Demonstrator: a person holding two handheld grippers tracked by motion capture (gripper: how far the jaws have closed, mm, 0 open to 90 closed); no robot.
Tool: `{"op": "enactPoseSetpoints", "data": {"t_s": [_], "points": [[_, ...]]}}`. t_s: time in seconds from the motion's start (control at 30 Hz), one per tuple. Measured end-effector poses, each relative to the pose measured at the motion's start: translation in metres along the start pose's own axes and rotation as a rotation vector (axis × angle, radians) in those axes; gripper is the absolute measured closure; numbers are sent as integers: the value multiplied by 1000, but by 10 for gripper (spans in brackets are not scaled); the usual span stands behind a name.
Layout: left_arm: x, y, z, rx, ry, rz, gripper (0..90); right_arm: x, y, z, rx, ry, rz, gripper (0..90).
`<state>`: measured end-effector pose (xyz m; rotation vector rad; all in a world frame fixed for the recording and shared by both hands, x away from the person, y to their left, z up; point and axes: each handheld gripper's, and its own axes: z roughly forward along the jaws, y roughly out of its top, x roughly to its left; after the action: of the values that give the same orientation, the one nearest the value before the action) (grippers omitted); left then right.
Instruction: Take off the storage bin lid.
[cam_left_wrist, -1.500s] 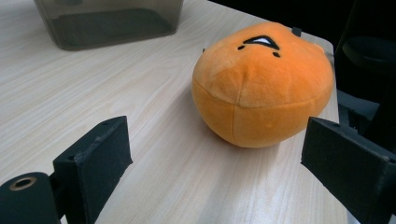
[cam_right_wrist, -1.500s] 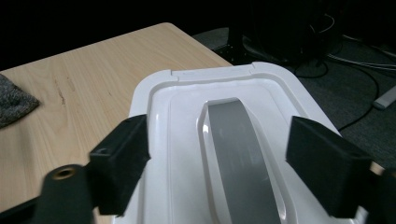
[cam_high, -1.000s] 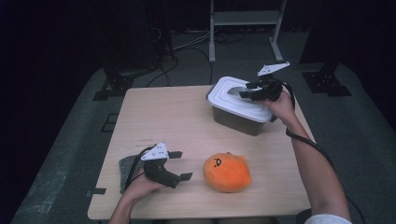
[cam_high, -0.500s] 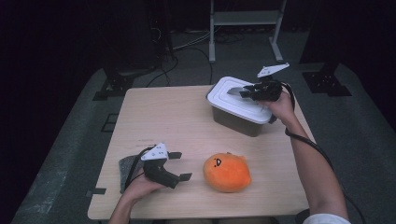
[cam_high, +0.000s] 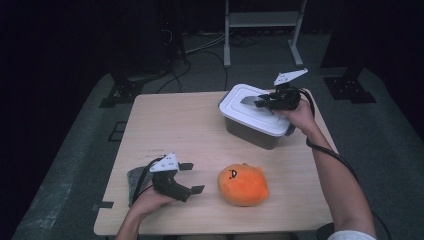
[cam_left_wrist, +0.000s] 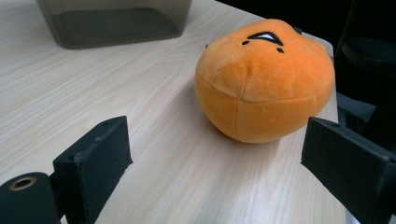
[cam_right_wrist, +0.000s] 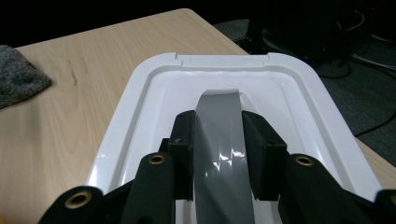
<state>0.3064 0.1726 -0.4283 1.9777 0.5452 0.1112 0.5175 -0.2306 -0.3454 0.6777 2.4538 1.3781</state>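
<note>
A dark box (cam_high: 251, 134) with a white lid (cam_high: 235, 111) stands at the table's far right. My right gripper (cam_high: 260, 102) reaches over the lid, and its jaws have just been closing. In the right gripper view the right gripper (cam_right_wrist: 218, 123) presses both pads on the lid's (cam_right_wrist: 140, 102) grey strap handle (cam_right_wrist: 218, 186). An orange plush (cam_high: 243, 184) with a small face lies near the front edge. To its left my left gripper (cam_high: 194, 177) rests open on the table. The left gripper (cam_left_wrist: 219, 158) points at the plush (cam_left_wrist: 264, 79), a little short of it.
A grey cloth (cam_high: 136, 179) lies under the left hand at the wooden table's (cam_high: 175, 125) front left; the cloth (cam_right_wrist: 18, 74) also appears beyond the lid. The box's wall (cam_left_wrist: 116, 21) stands behind the plush. Cables and a metal stand sit on the floor behind.
The right gripper's jaws have closed onto the lid's grey handle. Both hands have stayed in place, and the left gripper and the plush have not moved.
</note>
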Motion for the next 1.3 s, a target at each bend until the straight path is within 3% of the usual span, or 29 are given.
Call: {"op": "enactPoseSetpoints", "data": {"t_s": [0.8, 1.3], "points": [[-1, -2, -1, 11, 8, 2, 75, 46, 6, 14, -5, 171, -75, 656], [-1, -4, 0, 21, 3, 0, 75, 65, 11, 24, -9, 236, -107, 656]]}}
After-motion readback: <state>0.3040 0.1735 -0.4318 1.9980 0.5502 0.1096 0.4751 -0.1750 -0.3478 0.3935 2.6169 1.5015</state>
